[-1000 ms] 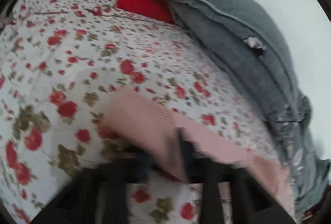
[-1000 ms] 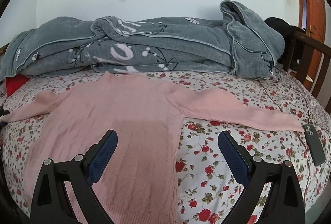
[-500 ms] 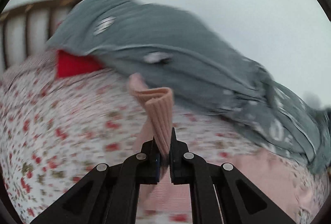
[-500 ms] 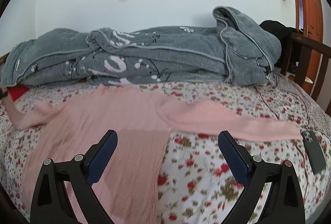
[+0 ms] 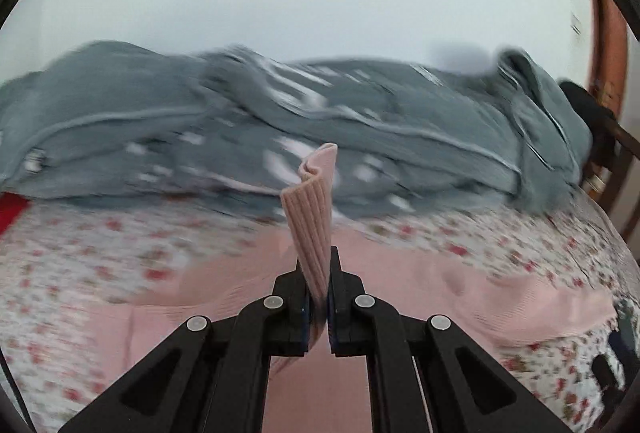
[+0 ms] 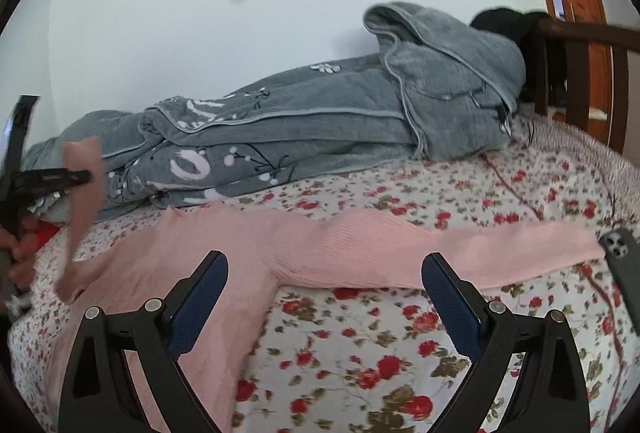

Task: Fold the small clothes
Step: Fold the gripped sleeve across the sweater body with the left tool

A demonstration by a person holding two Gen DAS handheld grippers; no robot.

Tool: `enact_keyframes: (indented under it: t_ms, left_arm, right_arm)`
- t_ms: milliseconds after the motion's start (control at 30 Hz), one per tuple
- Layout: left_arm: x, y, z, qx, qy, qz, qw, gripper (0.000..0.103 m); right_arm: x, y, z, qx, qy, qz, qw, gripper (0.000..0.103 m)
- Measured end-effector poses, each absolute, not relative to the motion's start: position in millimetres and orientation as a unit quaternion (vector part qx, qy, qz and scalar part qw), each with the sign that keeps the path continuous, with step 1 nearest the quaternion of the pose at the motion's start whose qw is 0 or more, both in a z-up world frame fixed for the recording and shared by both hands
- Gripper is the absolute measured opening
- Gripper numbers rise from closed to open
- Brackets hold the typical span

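A pink knit sweater (image 6: 224, 265) lies spread on the floral bed (image 6: 400, 333); it also shows in the left wrist view (image 5: 400, 273). My left gripper (image 5: 318, 285) is shut on the ribbed cuff (image 5: 314, 209) of the sweater's left sleeve and holds it lifted above the bed. In the right wrist view the left gripper (image 6: 86, 175) shows at the far left with the lifted sleeve (image 6: 82, 193) hanging from it. My right gripper (image 6: 324, 297) is open and empty, hovering over the sweater's body. The right sleeve (image 6: 500, 245) lies flat, stretched to the right.
A folded grey blanket (image 6: 320, 129) is piled along the wall at the back. A dark phone (image 6: 624, 265) lies by the right sleeve's end. A wooden bed frame (image 6: 576, 53) and door stand at the right. A red item (image 5: 10, 213) lies at far left.
My left gripper closed on the left sleeve's cuff, lifted it off the bed and swung it rightward toward the sweater's body. My right gripper shifted to the right, staying open.
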State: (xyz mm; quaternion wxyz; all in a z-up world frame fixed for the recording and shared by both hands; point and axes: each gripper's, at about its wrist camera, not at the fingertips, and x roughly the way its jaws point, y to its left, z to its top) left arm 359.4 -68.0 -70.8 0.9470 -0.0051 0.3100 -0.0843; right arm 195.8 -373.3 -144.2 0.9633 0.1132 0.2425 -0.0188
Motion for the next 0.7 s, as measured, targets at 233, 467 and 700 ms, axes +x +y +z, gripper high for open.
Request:
enact_keyframes:
  t_ms: [233, 467, 700]
  left_arm:
    - [364, -170, -147, 0.014, 0.384, -0.165, 0.908, 0.007]
    - [344, -141, -152, -0.014, 0.422, -0.204, 0.883, 0.06]
    - [298, -16, -137, 0.015, 0.355, -0.048, 0.933, 0.077]
  right_arm:
    - [196, -389, -160, 0.152, 0.253, -0.012, 0.955, 0.096]
    - [204, -373, -164, 0.119, 0.269, -0.005, 0.956, 0.096]
    - [207, -337, -164, 0.08, 0.27, 0.023, 0.959, 0.094]
